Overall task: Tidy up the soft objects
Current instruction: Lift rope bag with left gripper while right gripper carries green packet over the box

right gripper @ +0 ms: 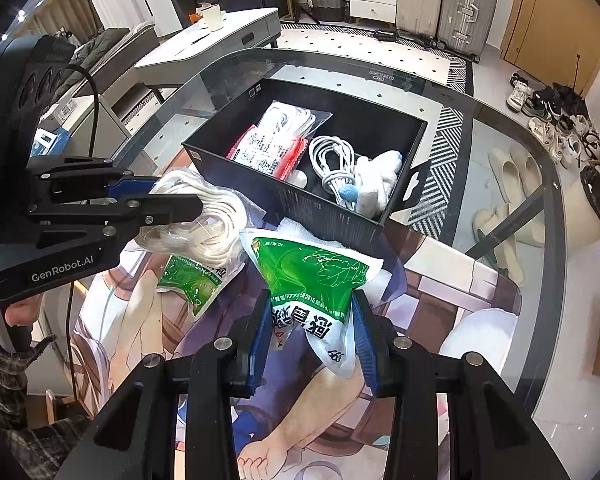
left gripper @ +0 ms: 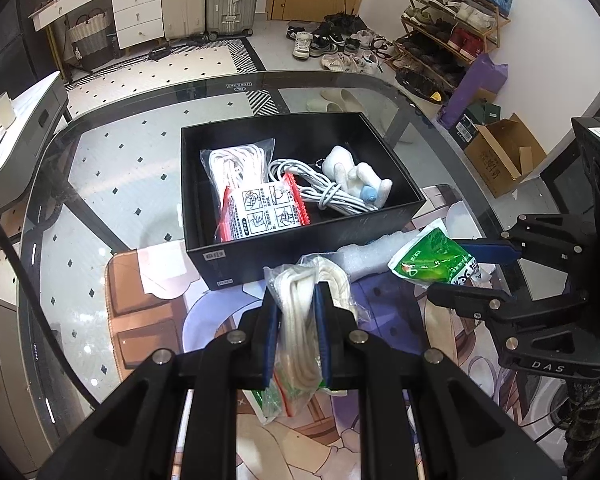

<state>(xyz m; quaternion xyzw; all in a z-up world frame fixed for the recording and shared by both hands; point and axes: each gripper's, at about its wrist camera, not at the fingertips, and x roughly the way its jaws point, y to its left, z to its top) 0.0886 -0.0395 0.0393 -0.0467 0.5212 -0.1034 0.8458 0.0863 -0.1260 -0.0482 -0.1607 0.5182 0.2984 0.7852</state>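
Note:
My left gripper [left gripper: 298, 300] is shut on a clear bag of white rope [left gripper: 300, 344], held above the printed mat just in front of the black box [left gripper: 208, 200]. My right gripper [right gripper: 312, 312] is shut on a green and white packet [right gripper: 316, 276], lifted off the mat beside the box [right gripper: 328, 216]. In the right wrist view the left gripper [right gripper: 180, 200] clamps the rope bag [right gripper: 204, 224]. In the left wrist view the right gripper [left gripper: 452, 268] pinches the green packet [left gripper: 432, 260]. The box holds another rope bag [left gripper: 232, 168], a red and white packet [left gripper: 264, 212], a white cable [left gripper: 320, 188] and a white plush [left gripper: 356, 176].
A second green packet [right gripper: 188, 280] lies on the mat under the rope bag. White foam [left gripper: 364, 256] sits against the box front. The glass table rim [left gripper: 52, 148] curves around left and far sides. Shoes, a rack and suitcases stand on the floor beyond.

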